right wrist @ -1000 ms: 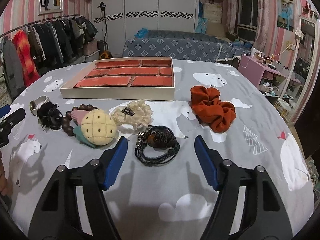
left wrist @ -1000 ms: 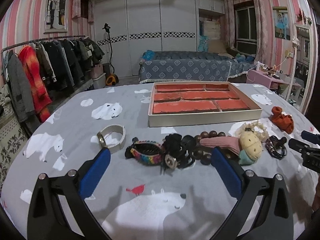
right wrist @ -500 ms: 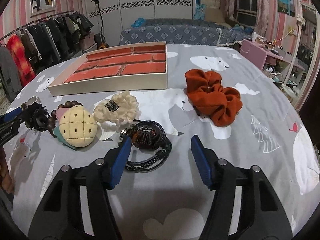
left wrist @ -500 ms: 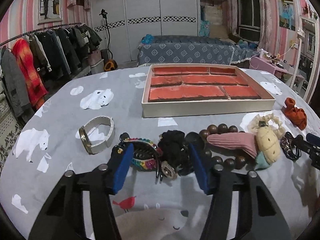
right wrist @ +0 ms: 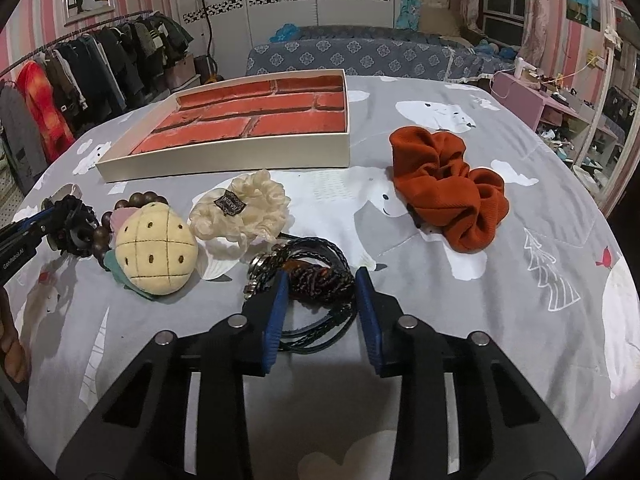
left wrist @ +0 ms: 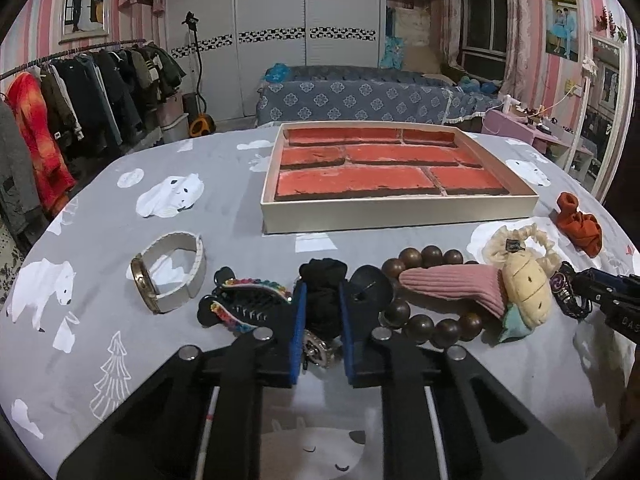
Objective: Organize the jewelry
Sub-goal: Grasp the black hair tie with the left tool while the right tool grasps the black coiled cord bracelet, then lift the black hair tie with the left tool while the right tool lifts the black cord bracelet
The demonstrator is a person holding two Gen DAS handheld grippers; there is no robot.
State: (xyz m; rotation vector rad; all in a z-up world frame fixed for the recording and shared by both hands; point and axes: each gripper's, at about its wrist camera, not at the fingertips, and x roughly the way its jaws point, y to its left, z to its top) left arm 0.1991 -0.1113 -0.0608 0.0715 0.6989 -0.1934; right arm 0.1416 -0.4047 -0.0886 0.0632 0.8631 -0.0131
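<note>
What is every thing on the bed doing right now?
Tray: no jewelry inside.
Black scrunchie: pinched by left gripper.
Braided bracelets: lying flat, between the right gripper fingers.
Orange scrunchie: lying loose.
White watch: strap closed in a loop.

The left gripper (left wrist: 322,308) pinches the black scrunchie (left wrist: 323,280); the right gripper (right wrist: 320,300) straddles the braided bracelet (right wrist: 316,280), jaws narrowed.
</note>
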